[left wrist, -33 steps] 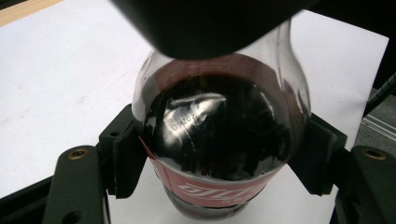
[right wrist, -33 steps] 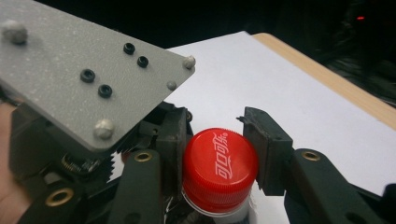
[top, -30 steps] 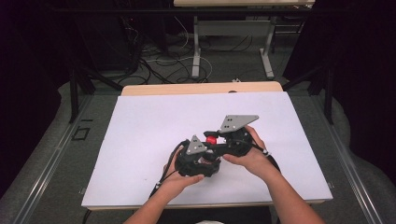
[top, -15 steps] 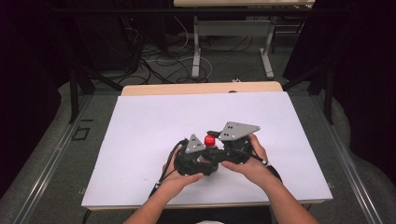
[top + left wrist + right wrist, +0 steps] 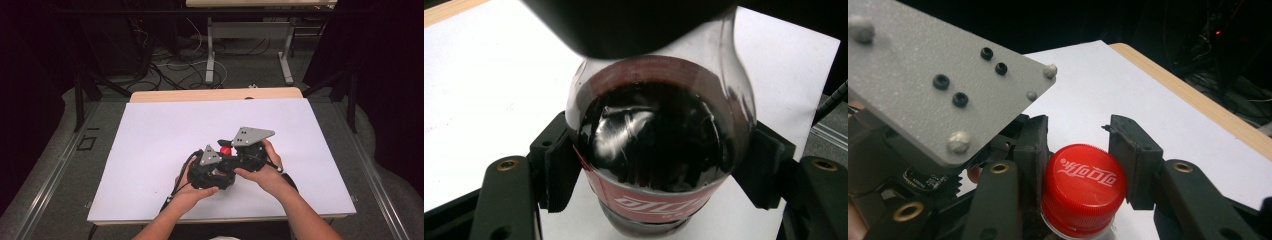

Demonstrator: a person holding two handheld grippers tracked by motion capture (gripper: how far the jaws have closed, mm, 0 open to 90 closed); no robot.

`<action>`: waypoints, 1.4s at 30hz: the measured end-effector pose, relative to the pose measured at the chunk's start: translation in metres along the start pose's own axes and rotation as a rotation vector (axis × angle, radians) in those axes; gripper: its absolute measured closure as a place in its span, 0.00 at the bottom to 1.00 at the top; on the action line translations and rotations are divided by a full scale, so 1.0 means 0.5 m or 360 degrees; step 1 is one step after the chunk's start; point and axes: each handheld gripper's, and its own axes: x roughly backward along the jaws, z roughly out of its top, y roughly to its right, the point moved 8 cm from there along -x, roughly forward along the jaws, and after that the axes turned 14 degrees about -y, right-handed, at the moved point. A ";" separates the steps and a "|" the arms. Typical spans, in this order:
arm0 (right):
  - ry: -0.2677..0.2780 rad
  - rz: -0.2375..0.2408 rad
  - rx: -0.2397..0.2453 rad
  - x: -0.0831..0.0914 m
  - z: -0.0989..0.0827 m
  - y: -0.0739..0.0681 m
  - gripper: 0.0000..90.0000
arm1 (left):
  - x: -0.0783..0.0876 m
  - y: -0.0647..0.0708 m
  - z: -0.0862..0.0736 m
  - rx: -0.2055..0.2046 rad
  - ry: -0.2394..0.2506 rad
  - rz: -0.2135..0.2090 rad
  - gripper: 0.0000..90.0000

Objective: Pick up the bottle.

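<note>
The cola bottle (image 5: 659, 150) stands on the white table (image 5: 150, 150), body clamped by the left gripper (image 5: 659, 175) for steadiness, while the right gripper (image 5: 1080, 165), jaws just closed, pinches its red cap (image 5: 1083, 187) for twisting.

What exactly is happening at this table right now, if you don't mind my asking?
A person is working on a cola bottle over the white table with two hand-held tools. The left claw is clamped around the bottle's body, holding it steady. The right claw is set around the red cap, its jaws having just closed again, apparently partway through twisting. The cap sits on the bottle's neck, and the dark drink is inside.
</note>
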 end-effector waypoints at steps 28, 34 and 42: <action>-0.0043 -0.0071 0.0014 0.023 0.011 -0.010 0.54 | 0.010 -0.014 0.002 0.0042 0.0028 0.0004 0.34; -0.0033 -0.0174 0.0006 0.014 0.008 -0.017 0.55 | 0.005 -0.008 0.002 0.0059 0.0039 -0.0003 0.34; -0.0027 -0.0120 -0.0015 0.006 0.010 -0.006 0.66 | 0.004 -0.002 0.001 0.0027 0.0015 -0.0011 0.34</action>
